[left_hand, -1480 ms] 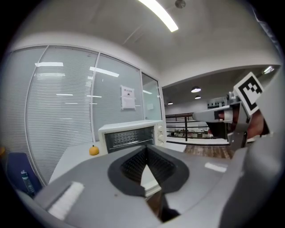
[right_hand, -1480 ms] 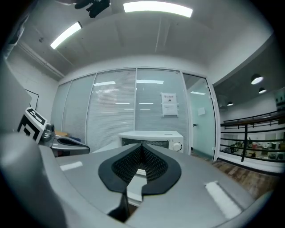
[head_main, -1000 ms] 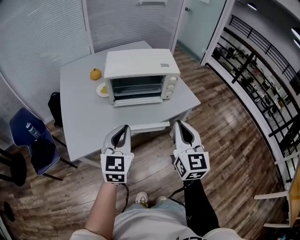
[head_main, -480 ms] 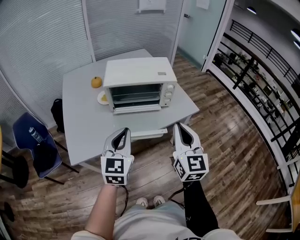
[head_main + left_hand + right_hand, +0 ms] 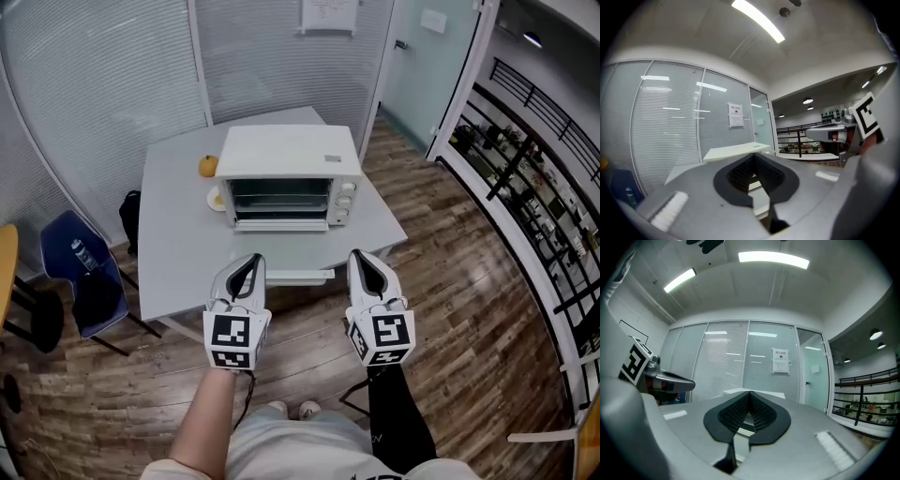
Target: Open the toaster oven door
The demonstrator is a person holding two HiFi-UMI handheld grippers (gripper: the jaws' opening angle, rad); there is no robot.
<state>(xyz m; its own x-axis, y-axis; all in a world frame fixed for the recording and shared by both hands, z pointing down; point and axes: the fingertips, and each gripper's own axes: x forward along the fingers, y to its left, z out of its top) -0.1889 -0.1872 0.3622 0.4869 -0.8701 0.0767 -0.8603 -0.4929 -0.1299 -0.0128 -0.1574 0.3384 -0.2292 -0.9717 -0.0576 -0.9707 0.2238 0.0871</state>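
A white toaster oven (image 5: 291,178) stands on the grey table (image 5: 178,244), its glass door (image 5: 279,199) closed, with knobs at its right. My left gripper (image 5: 248,262) and right gripper (image 5: 361,258) hang side by side in front of the table's near edge, well short of the oven and touching nothing. Both are shut with nothing between the jaws. In the left gripper view the left gripper (image 5: 754,158) points at the oven's white top (image 5: 736,151). In the right gripper view the right gripper (image 5: 749,394) has the oven mostly hidden behind it.
An orange fruit (image 5: 207,167) and a small plate (image 5: 216,199) lie left of the oven. A blue chair (image 5: 80,272) and a black bag (image 5: 129,211) stand left of the table. A black railing (image 5: 534,178) runs along the right. Glass partitions stand behind the table.
The head view has tilted up a little, so the table and oven sit lower in the picture. Both grippers stay shut, side by side, in about the same place.
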